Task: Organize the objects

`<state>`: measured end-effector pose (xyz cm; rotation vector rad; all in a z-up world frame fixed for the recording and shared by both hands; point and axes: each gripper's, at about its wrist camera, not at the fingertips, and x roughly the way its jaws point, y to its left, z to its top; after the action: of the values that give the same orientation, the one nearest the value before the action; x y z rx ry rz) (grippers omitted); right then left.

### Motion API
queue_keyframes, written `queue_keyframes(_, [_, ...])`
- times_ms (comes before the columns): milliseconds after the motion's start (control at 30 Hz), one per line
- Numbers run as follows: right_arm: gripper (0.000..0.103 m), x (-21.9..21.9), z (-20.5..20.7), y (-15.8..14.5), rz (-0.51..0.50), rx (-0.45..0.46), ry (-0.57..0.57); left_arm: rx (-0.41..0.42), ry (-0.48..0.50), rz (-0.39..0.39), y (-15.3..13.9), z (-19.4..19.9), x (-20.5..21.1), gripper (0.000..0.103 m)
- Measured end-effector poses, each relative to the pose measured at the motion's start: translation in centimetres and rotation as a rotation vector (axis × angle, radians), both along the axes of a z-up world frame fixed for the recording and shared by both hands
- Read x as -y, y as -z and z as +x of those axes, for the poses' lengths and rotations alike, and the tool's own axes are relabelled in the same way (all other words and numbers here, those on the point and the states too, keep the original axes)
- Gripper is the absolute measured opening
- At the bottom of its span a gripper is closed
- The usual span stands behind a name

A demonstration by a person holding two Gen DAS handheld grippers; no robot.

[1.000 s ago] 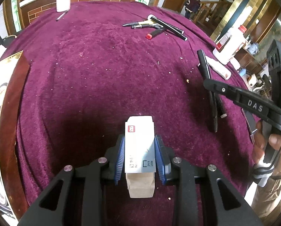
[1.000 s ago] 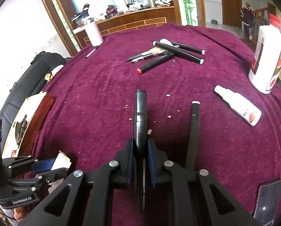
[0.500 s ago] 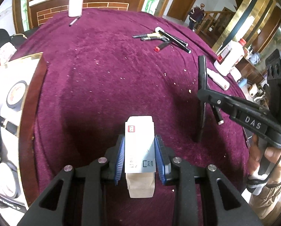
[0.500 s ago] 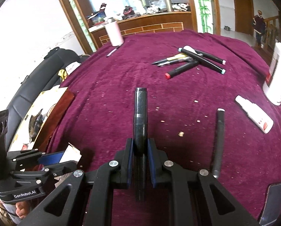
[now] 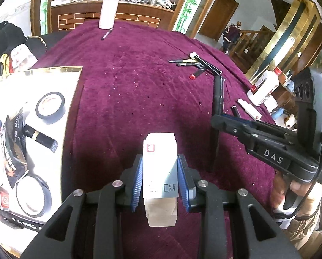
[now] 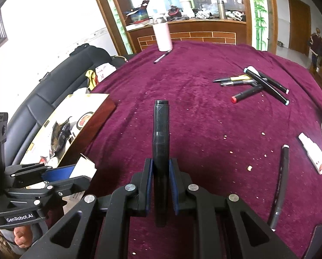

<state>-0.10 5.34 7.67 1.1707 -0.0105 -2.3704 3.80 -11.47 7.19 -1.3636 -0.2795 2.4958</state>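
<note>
My left gripper is shut on a small white and grey staples box, held above the purple tablecloth. In the right wrist view the same box shows at lower left in the left gripper. My right gripper is shut on a black marker that sticks out forward. From the left wrist view that marker hangs nearly upright at the right in the right gripper. An open box with a white lining and a dark wooden wall lies at the left and holds tape rolls and a black tube.
A pile of pens and markers lies far right on the purple cloth. A lone black marker, a small white bottle and a large white bottle are at the right. A white cup and a pen stand at the far edge.
Both grippers have moved left and lifted with their loads. The open box with tape rolls has come into the left wrist view, and the pen pile has slid right.
</note>
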Motion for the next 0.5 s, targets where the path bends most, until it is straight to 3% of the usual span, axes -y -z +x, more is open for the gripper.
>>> queue_keyframes(500, [0.016, 2.3, 0.7, -0.8, -0.015, -0.012, -0.020, -0.018, -0.027, 0.059, -1.1, 2.3, 3.6, 0.029])
